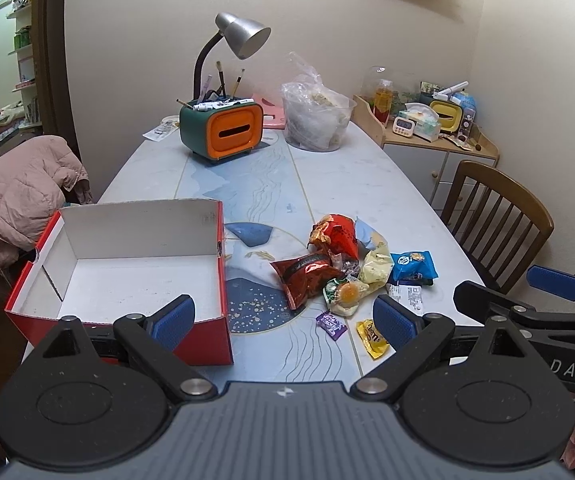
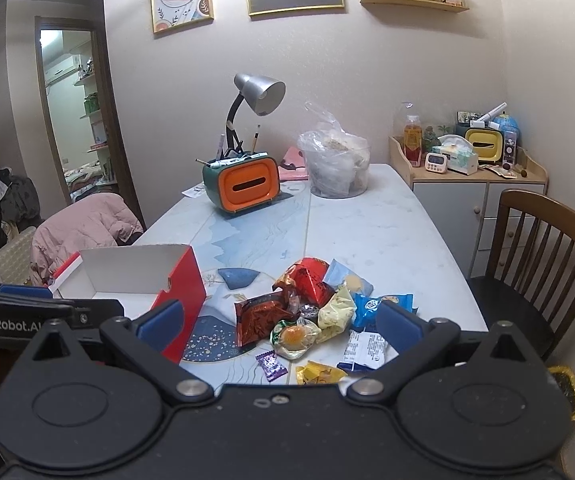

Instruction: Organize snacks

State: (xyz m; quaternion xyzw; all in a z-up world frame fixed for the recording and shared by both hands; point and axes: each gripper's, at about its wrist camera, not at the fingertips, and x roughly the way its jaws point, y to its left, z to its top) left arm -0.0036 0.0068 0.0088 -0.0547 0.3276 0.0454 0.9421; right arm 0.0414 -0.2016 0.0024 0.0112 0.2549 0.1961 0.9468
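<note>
Box (image 1: 135, 276) empty, snacks (image 1: 351, 272) beside.

One red cardboard box (image 1: 127, 264) stood on the table (image 1: 367, 184). Snack packets in the pile: about nine; overlaps made the exact count uncertain. Two red-brown foil bags (image 1: 307, 276), one blue packet (image 1: 413, 266), one purple candy (image 1: 330, 323), one yellow candy bag (image 1: 372, 338). One desk lamp (image 1: 243, 36), two chairs (image 1: 495, 216).

Snack wrappers (image 1: 315, 276) glossy foil, plastic; box (image 1: 127, 264) matt cardboard; chair (image 1: 495, 208) wood; lamp shade (image 1: 247, 38) brushed metal.
</note>
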